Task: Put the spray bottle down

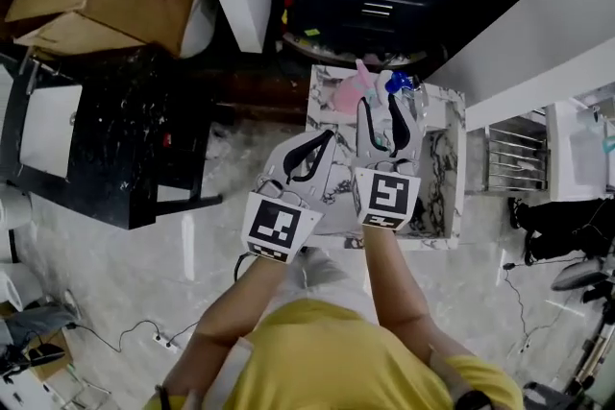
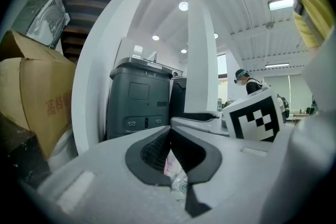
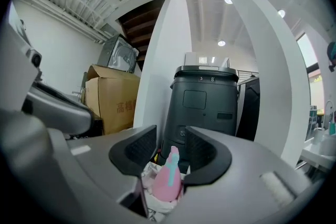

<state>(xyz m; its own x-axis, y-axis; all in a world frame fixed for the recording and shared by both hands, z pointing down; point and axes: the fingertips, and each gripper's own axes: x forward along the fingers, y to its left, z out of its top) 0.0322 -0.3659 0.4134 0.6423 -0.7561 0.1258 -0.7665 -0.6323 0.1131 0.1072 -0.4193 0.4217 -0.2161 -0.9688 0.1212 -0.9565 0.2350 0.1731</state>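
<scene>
Veined marble tabletop [image 1: 442, 206]: rounded pink spray bottle [image 3: 168, 181]; right gripper [image 3: 170, 139] jaws apart, left gripper [image 2: 169, 134] jaws together.

dim head view, bright ceiling lights [image 2: 182, 6] glaring in gripper views, fisheye-bent edges with dark vignette

Cardboard box [image 3: 113, 101]: red Chinese print on its side; I read what looks like 高精, the rest unclear to me.
Everything else: no print I can read.
</scene>
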